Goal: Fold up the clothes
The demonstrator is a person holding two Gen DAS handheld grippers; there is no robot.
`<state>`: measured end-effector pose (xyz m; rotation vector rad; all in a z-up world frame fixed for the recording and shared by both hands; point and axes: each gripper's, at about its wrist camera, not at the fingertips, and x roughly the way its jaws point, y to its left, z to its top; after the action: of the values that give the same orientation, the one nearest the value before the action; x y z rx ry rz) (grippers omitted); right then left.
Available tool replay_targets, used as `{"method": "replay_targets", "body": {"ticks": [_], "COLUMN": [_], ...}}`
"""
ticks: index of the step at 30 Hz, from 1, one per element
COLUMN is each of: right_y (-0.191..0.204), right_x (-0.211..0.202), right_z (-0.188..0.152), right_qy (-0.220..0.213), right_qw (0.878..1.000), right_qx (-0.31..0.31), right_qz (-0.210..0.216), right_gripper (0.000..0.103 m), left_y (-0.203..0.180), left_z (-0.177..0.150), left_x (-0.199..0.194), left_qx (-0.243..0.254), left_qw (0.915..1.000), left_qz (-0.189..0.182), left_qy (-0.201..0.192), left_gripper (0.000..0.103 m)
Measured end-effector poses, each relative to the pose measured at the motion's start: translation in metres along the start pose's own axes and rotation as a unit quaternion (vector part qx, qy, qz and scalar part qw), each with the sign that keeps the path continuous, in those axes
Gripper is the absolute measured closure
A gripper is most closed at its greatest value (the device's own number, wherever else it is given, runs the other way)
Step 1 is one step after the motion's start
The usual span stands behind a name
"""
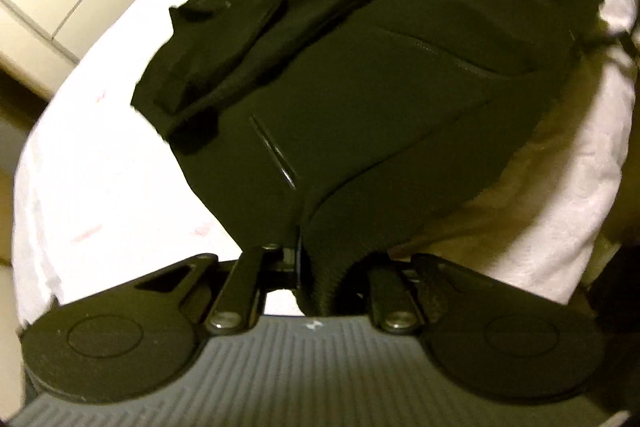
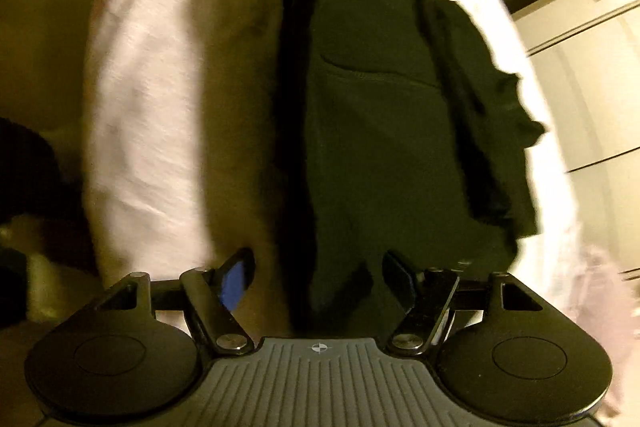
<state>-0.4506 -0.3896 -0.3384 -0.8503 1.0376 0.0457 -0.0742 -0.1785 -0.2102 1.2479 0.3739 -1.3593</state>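
Both views are blurred and dim, so the dark garment is seen only as a near-black mass with a zipper line and a pocket seam faintly made out; its far end is cut off at the top of the right wrist view. The garment is spread on a white sheet over what appears to be a bed. The left claw is seen drawn close together on the garment's ribbed hem, which is pinched between its fingers and hangs bunched toward the camera. The right claw is held wide apart, its blue-padded finger on one side and its dark finger on the other, with a fold of the garment lying in the gap; whether the pads touch the cloth cannot be told. Pale cabinet doors are seen beyond the bed, and a dark, unidentifiable shape is cut off at the left edge of the right wrist view.
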Motion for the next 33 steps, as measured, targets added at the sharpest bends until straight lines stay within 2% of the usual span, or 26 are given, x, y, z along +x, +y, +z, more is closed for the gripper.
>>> {"method": "replay_targets", "body": {"ticks": [1, 2, 4, 6, 12, 15, 18, 24, 28, 31, 33], "right_y": [-0.004, -0.007, -0.015, -0.028, -0.082, -0.086, -0.084, -0.069, -0.068, -0.073, -0.094], "right_x": [0.004, 0.010, 0.021, 0.022, -0.007, -0.034, -0.058, -0.110, -0.144, -0.167, -0.173], "right_z": [-0.005, -0.010, -0.021, -0.029, -0.029, -0.024, -0.028, -0.040, -0.051, -0.057, -0.058], "right_qy": [0.010, 0.025, 0.048, 0.051, 0.033, 0.025, 0.025, 0.029, 0.030, 0.028, 0.018], "right_qw": [1.000, 0.999, 0.998, 0.998, 0.999, 0.999, 1.000, 0.997, 0.993, 0.989, 0.990], "right_qx": [-0.002, -0.005, -0.011, -0.011, 0.005, -0.015, -0.006, 0.016, 0.033, 0.043, 0.045], "right_qz": [-0.013, -0.023, -0.033, -0.028, -0.018, -0.015, 0.005, 0.064, 0.108, 0.136, 0.134], "right_gripper": [0.042, 0.055, 0.067, 0.098, 0.101, 0.101, 0.101, 0.101, 0.101, 0.101, 0.101], "left_y": [-0.004, -0.008, -0.013, -0.015, -0.023, -0.027, -0.032, -0.061, -0.081, -0.045, -0.022], "left_z": [0.000, 0.001, 0.000, -0.002, -0.008, -0.011, -0.014, -0.026, -0.031, -0.007, 0.009], "left_x": [0.000, 0.000, -0.004, -0.012, -0.036, -0.047, -0.060, -0.118, -0.151, -0.150, -0.149], "left_qx": [0.026, 0.052, 0.082, 0.098, 0.145, 0.169, 0.188, 0.143, 0.119, 0.094, 0.077], "left_qw": [0.9996, 0.9986, 0.9966, 0.9952, 0.9894, 0.9856, 0.9821, 0.9873, 0.9859, 0.9891, 0.9909], "left_qz": [0.005, 0.010, 0.012, 0.010, 0.003, -0.001, -0.007, -0.067, -0.111, -0.109, -0.108], "left_qy": [0.000, -0.001, -0.001, -0.002, -0.004, -0.005, -0.005, 0.016, 0.037, 0.030, 0.026], "left_gripper": [0.093, 0.093, 0.093, 0.093, 0.096, 0.097, 0.097, 0.097, 0.097, 0.097, 0.096]}}
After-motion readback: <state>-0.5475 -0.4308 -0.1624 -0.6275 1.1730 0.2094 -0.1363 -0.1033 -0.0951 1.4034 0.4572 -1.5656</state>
